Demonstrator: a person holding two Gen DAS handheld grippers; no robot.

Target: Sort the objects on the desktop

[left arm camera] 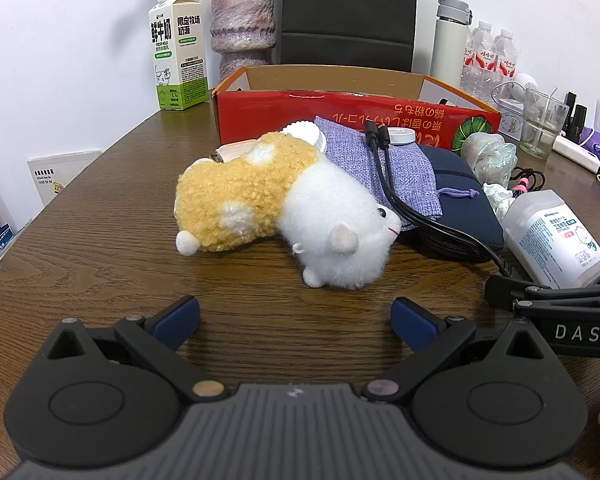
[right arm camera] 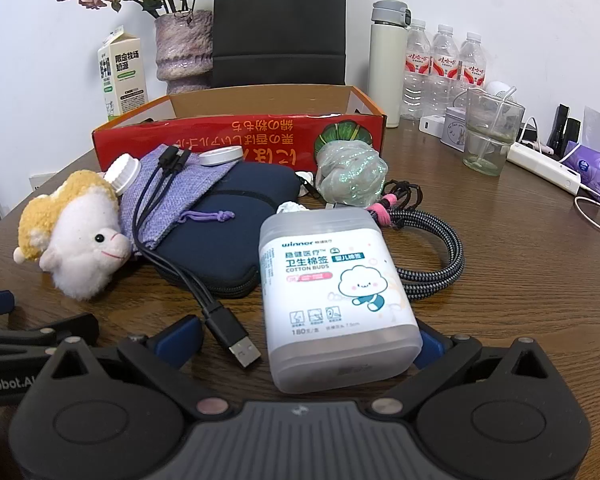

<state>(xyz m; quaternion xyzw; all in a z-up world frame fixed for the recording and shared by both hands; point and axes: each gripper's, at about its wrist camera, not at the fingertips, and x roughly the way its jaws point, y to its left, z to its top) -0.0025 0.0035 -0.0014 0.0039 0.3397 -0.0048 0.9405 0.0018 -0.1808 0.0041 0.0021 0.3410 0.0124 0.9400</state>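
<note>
A yellow and white plush toy (left arm camera: 284, 212) lies on the wooden table just beyond my open, empty left gripper (left arm camera: 296, 324); it also shows in the right wrist view (right arm camera: 76, 236). My right gripper (right arm camera: 304, 340) is open, with a white cotton-bud box (right arm camera: 332, 296) lying between its fingers, apart from the left finger. A black USB cable (right arm camera: 224, 324), a purple cloth pouch (right arm camera: 160, 200), a navy zip case (right arm camera: 236, 216), a shiny wrapped bundle (right arm camera: 348, 176) and a braided cable (right arm camera: 432, 248) lie in a pile. The open red cardboard box (right arm camera: 236, 136) stands behind them.
A milk carton (left arm camera: 176, 52), a purple vase (left arm camera: 242, 24) and a black chair back (left arm camera: 348, 12) stand at the back. A white flask (right arm camera: 388, 60), water bottles (right arm camera: 444, 68), a glass (right arm camera: 488, 132), a power strip (right arm camera: 544, 168) and tissues (right arm camera: 596, 172) sit at right.
</note>
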